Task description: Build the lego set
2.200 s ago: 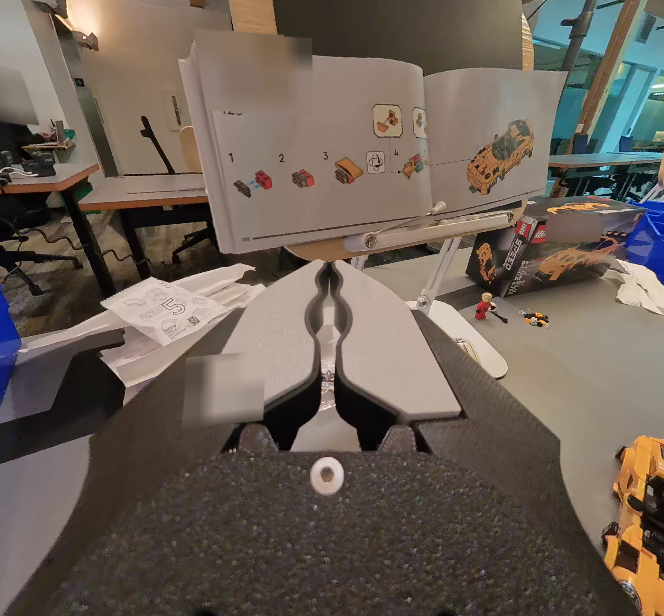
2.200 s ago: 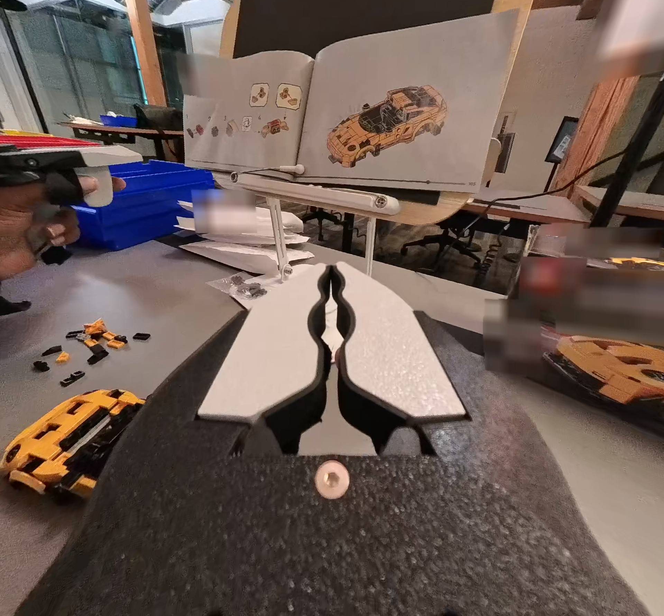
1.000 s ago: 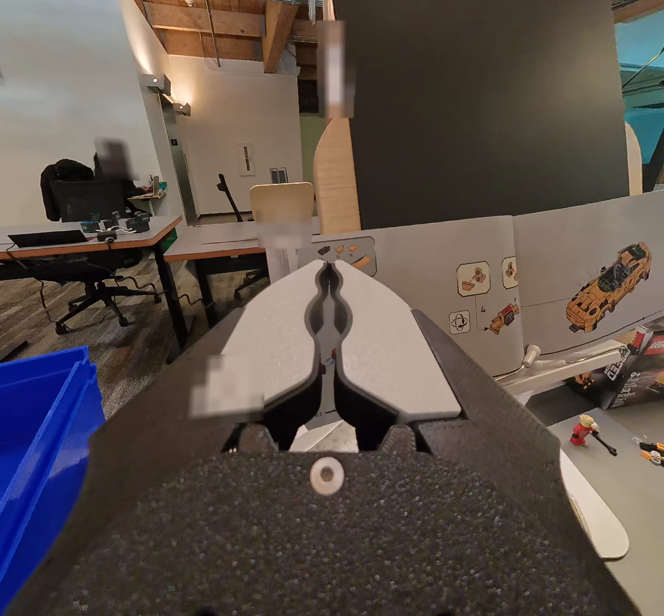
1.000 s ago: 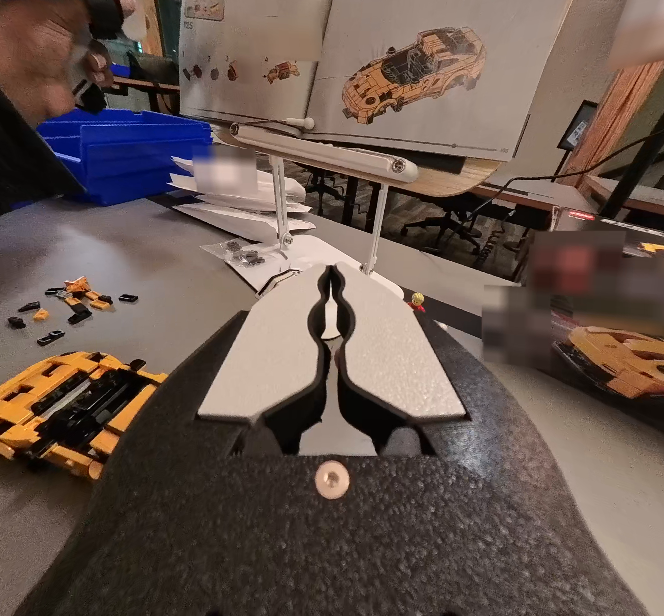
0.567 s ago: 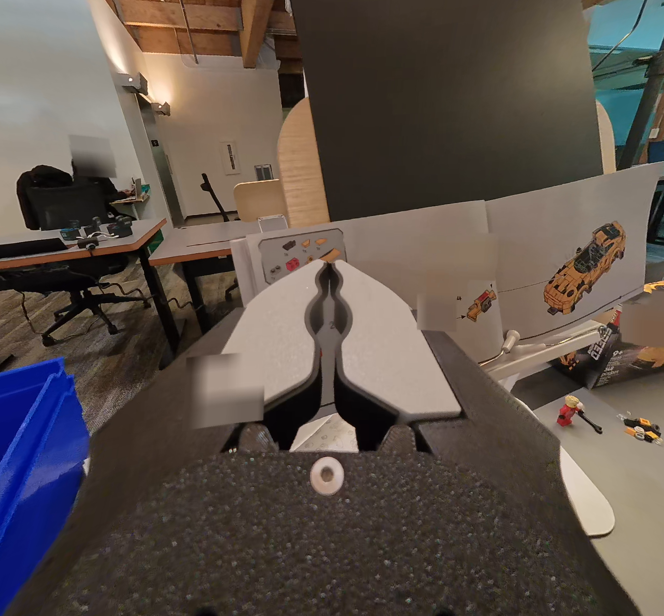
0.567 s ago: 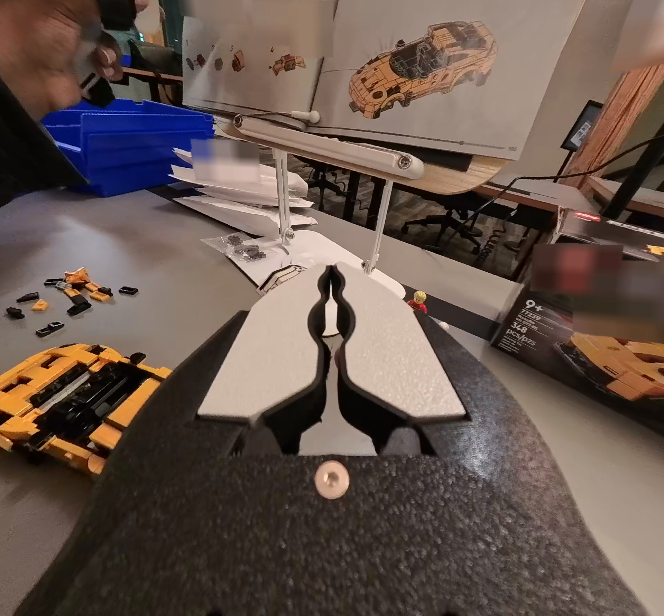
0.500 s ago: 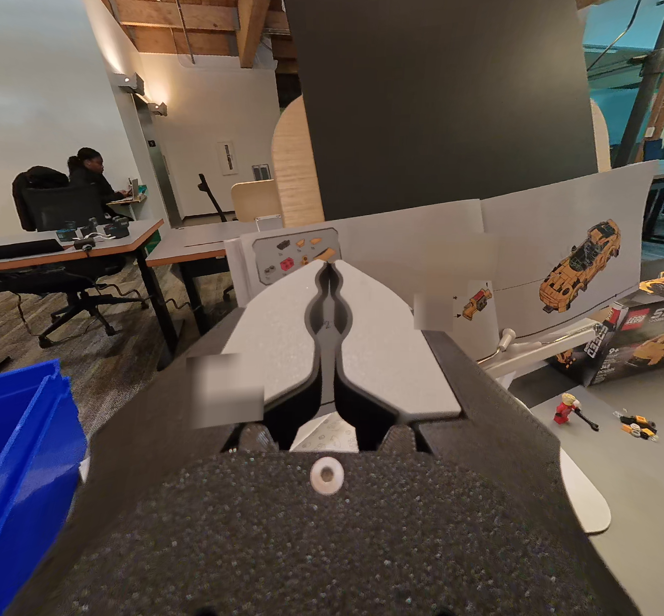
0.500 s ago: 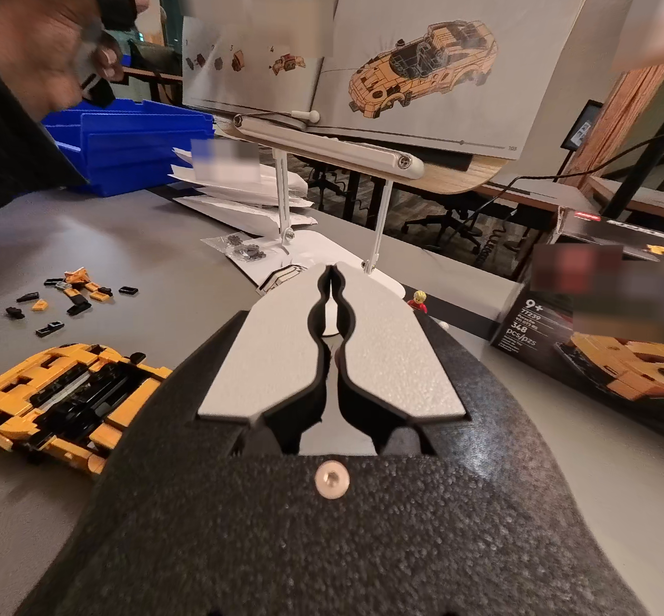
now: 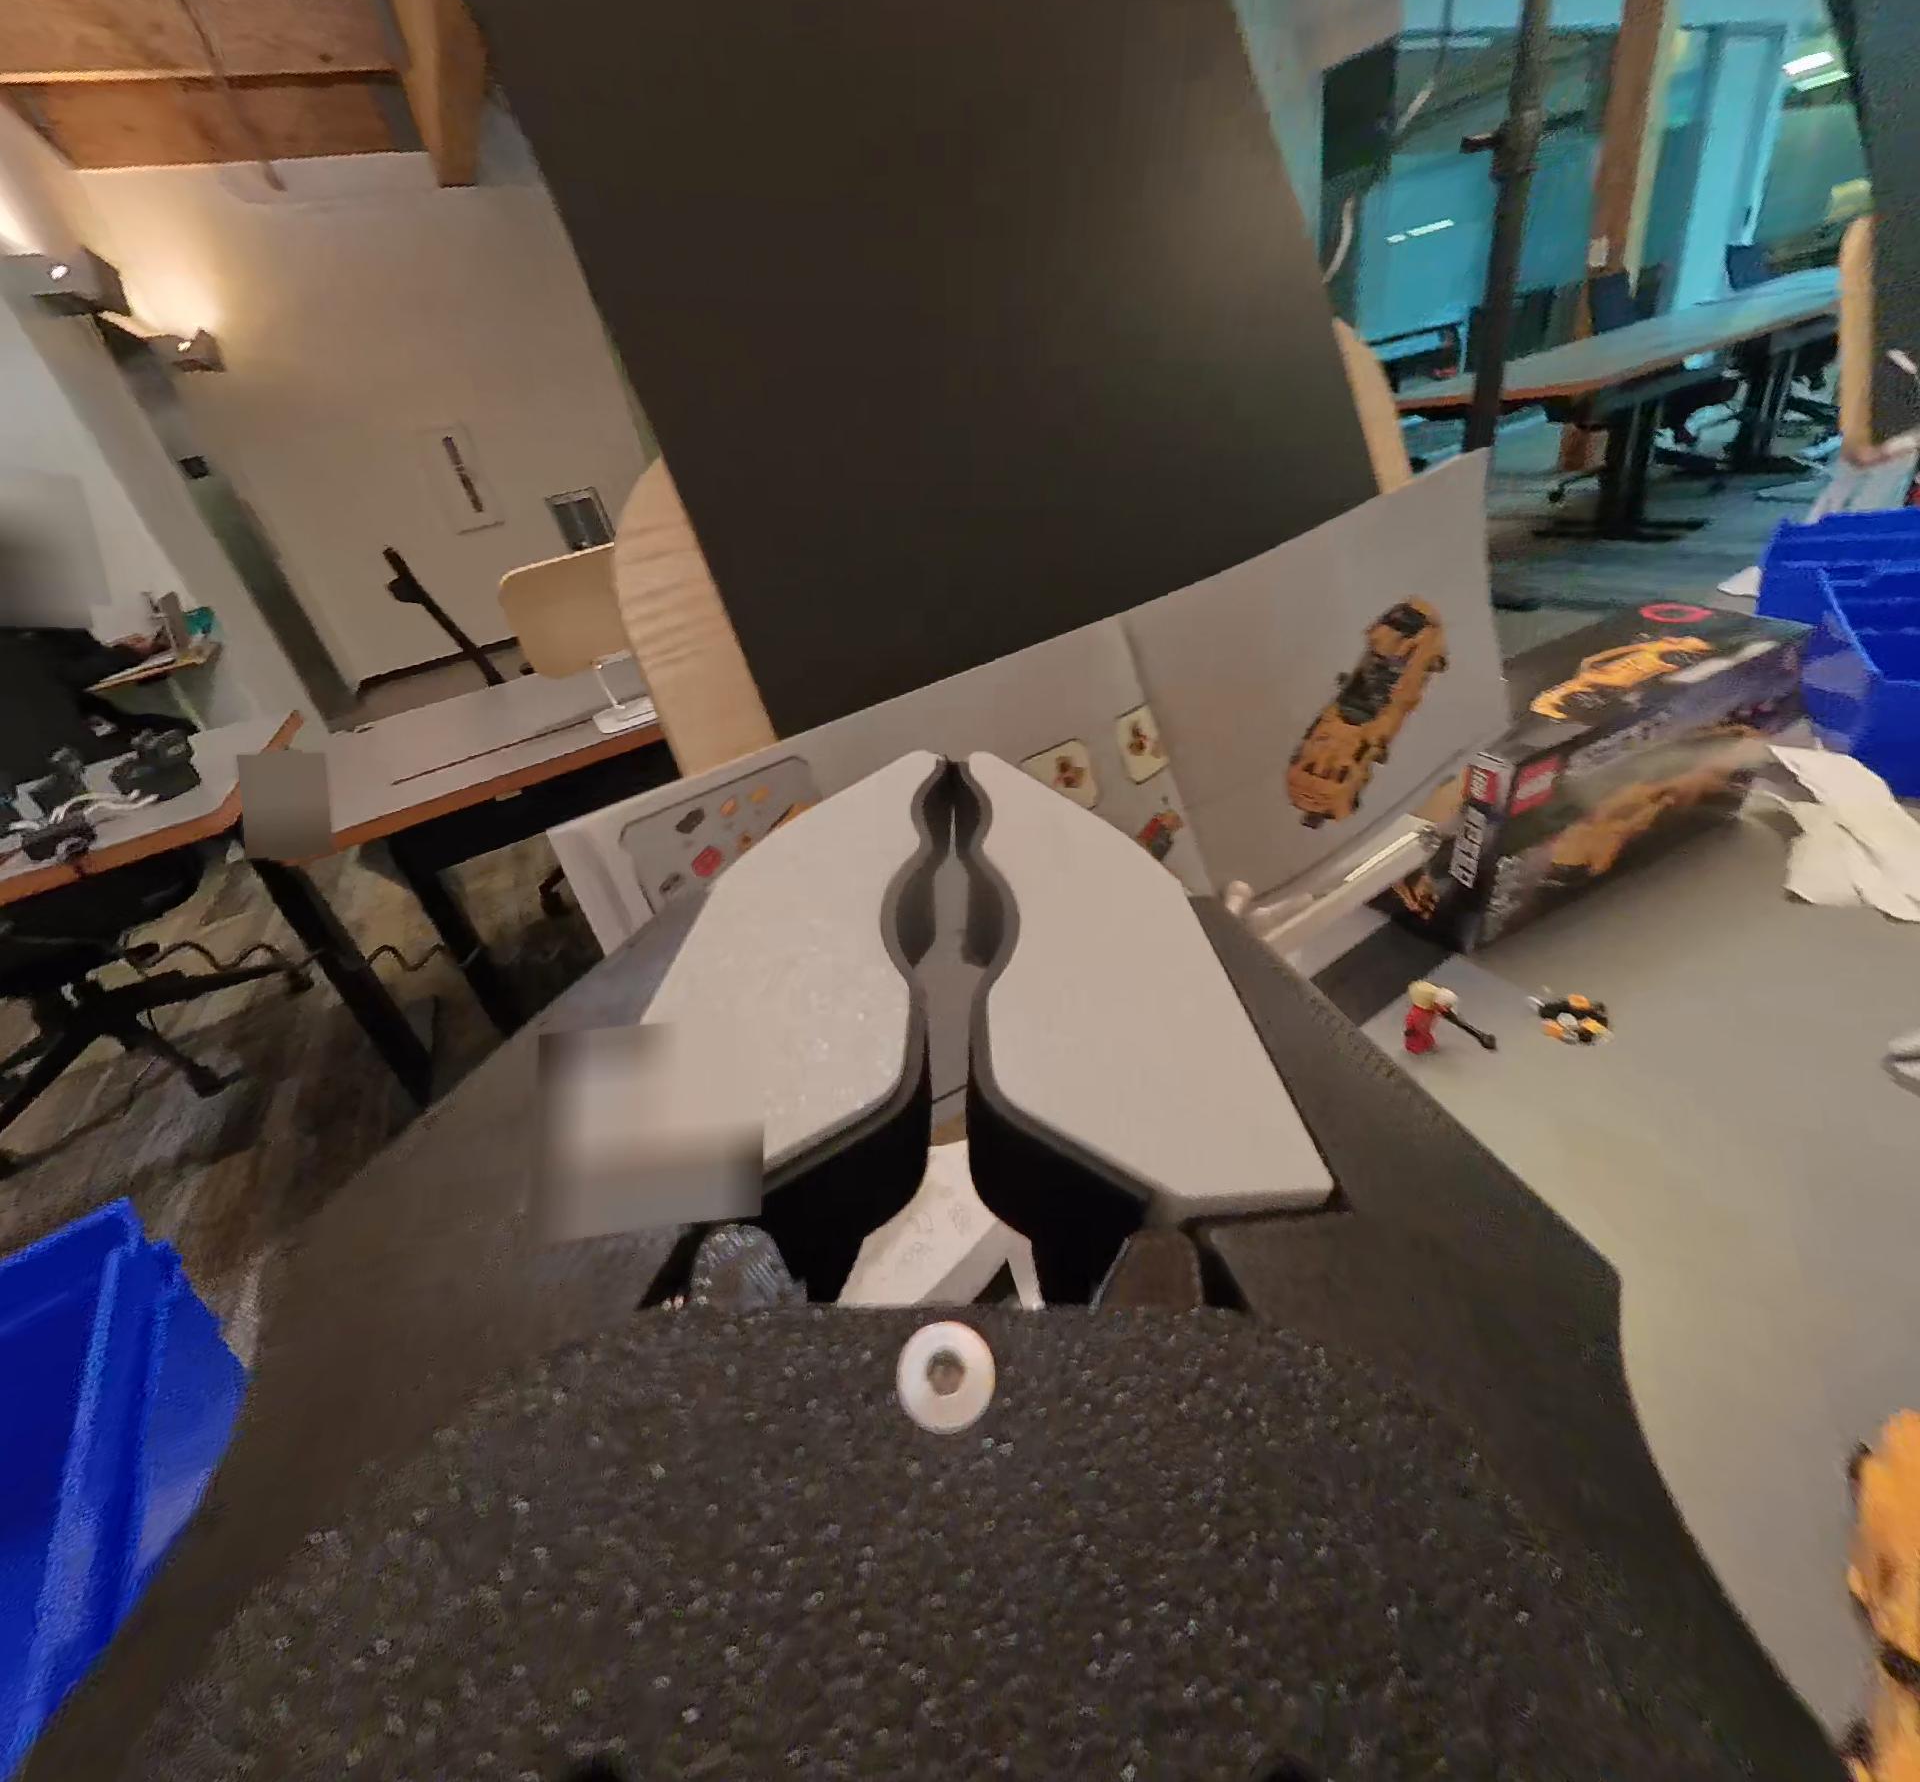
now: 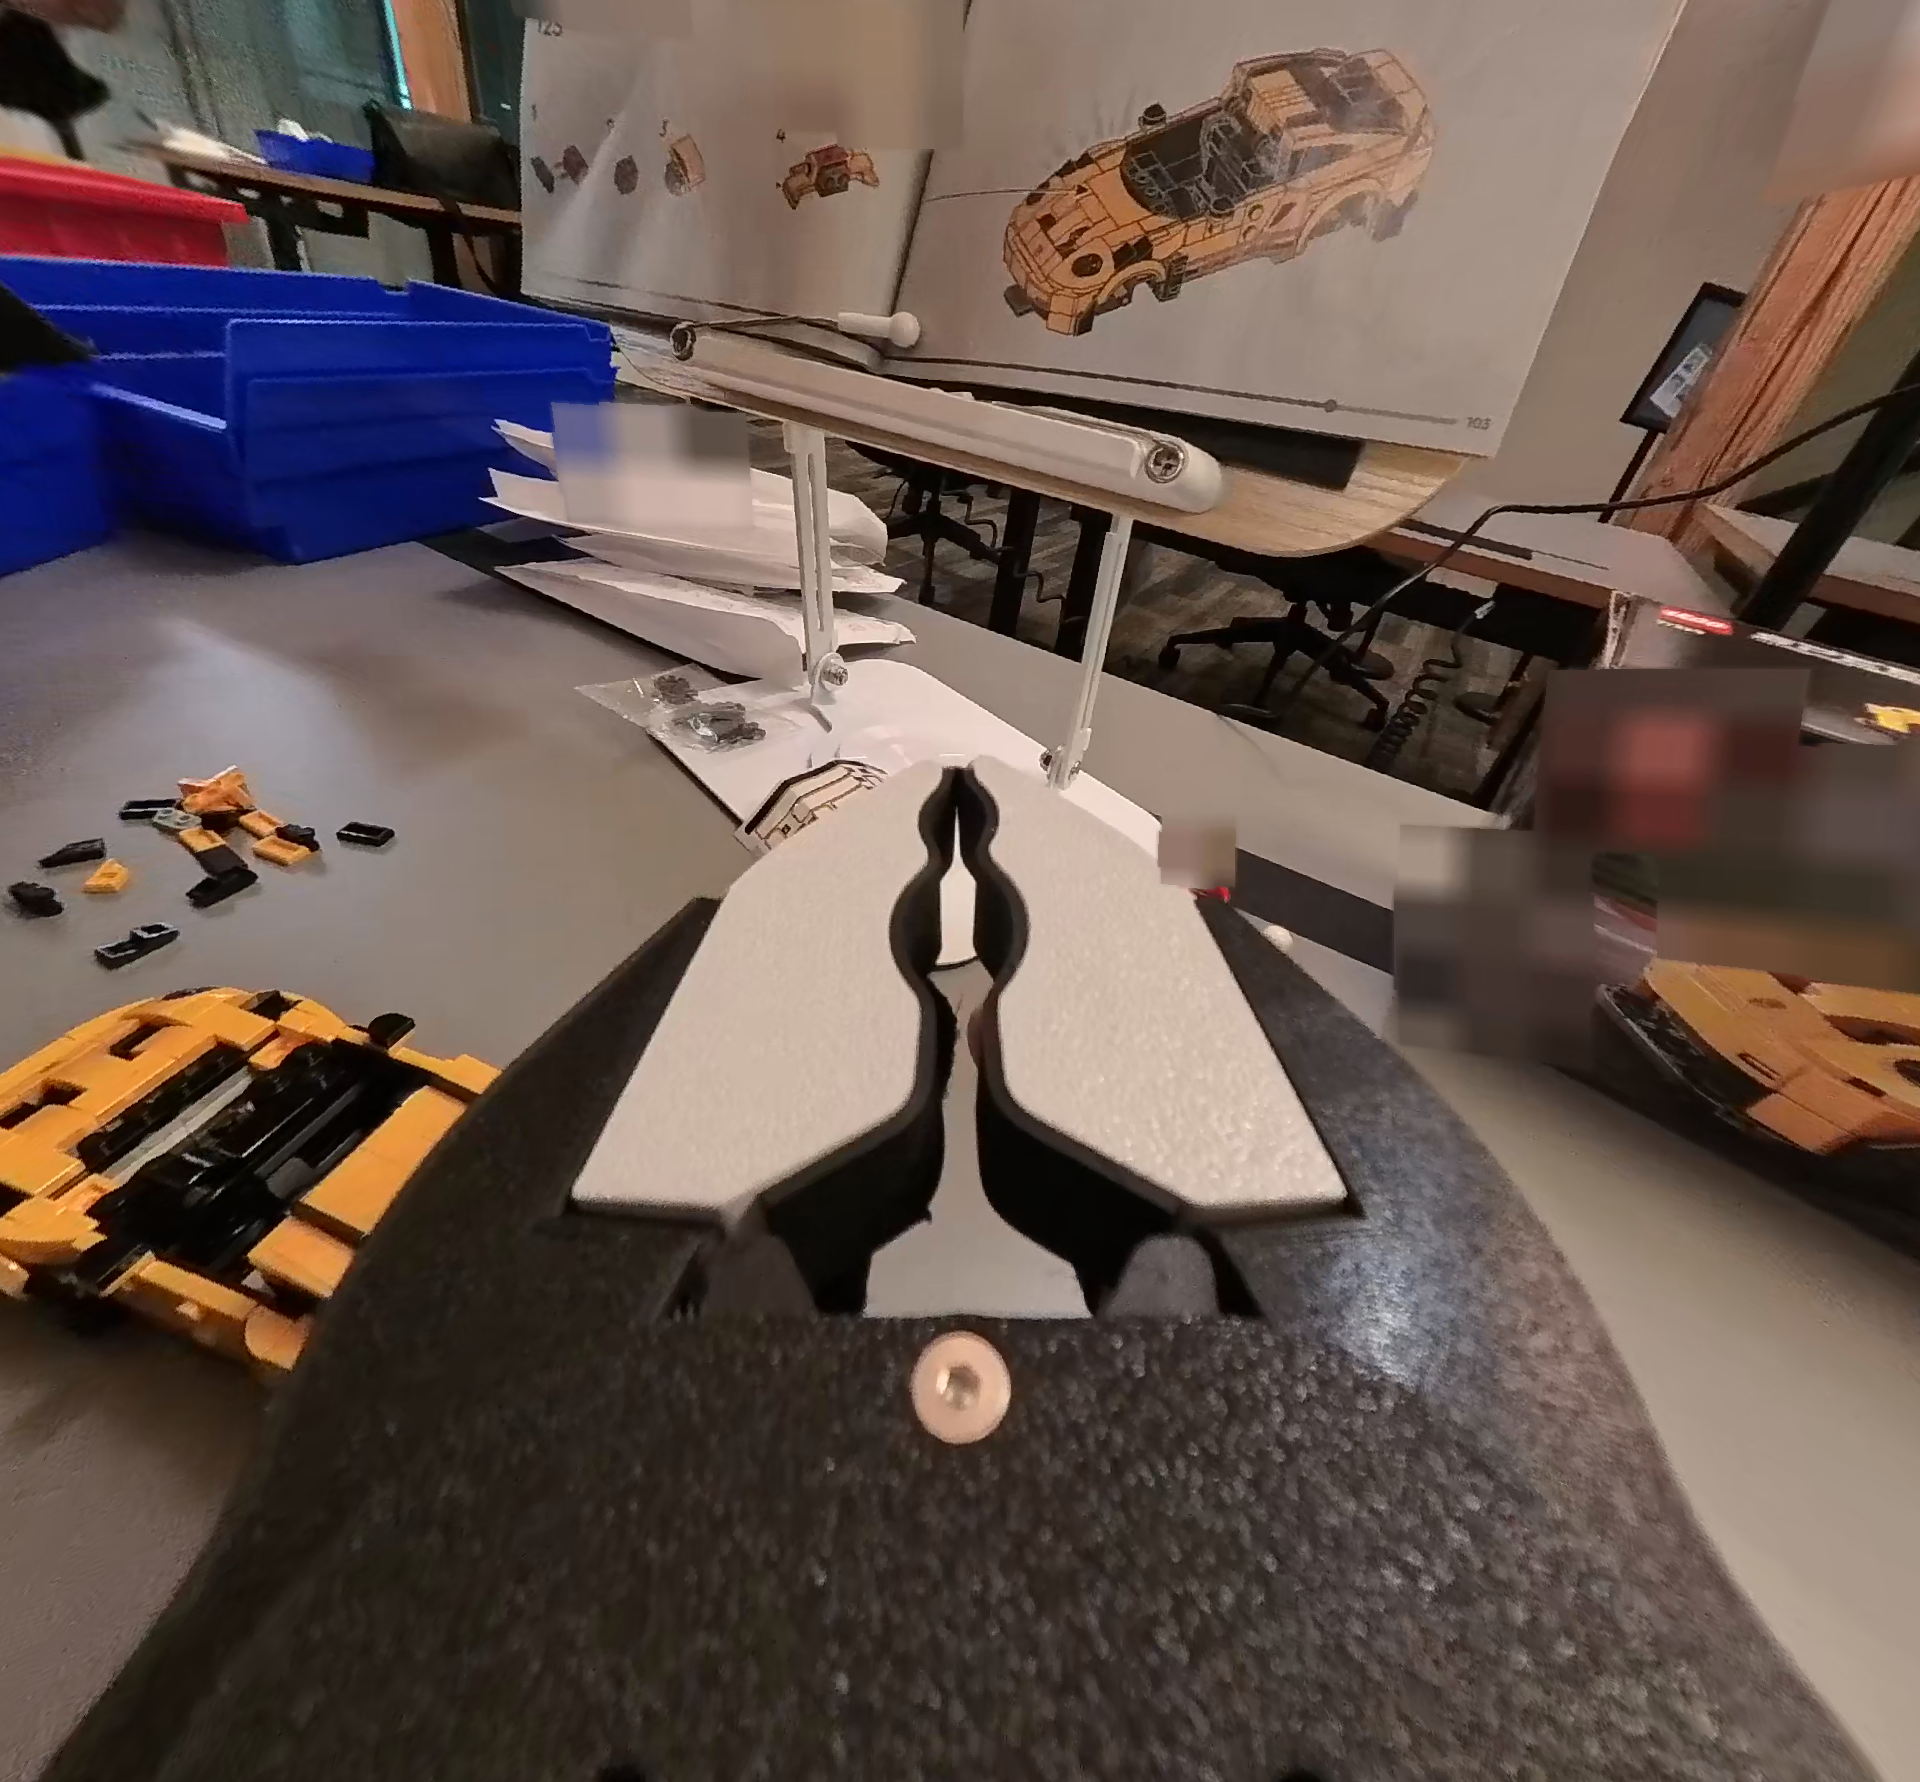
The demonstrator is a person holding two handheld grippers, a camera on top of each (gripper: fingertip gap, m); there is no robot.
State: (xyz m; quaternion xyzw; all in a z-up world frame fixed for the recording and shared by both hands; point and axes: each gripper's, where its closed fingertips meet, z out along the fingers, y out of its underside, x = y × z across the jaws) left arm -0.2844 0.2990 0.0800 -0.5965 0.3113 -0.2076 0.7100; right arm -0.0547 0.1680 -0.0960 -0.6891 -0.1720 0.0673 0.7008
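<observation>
My left gripper (image 9: 951, 768) is shut and empty, held up in the air in front of the left page of the open instruction booklet (image 9: 1309, 693). My right gripper (image 10: 956, 776) is shut and empty, low over the grey table (image 10: 436, 693), pointing at the white base of the book stand (image 10: 935, 428). The partly built yellow and black lego car (image 10: 187, 1161) lies to the left of the right gripper; its edge also shows in the left wrist view (image 9: 1891, 1545). Several loose black and orange pieces (image 10: 197, 839) lie beyond the car.
The lego box (image 9: 1621, 766) stands to the right of the stand, with a red minifigure (image 9: 1421, 1013) and a small orange piece (image 9: 1574, 1017) before it. Blue bins (image 10: 312, 402), white paper bags (image 10: 707, 548) and a clear bag of small parts (image 10: 707, 709) lie at the left. Across from one pair of fingers to the other is roughly 30 cm.
My left gripper rose from the table to the booklet's top, then swung and tilted to the right. The hand holding it has left the right wrist view. My right gripper edged toward the stand.
</observation>
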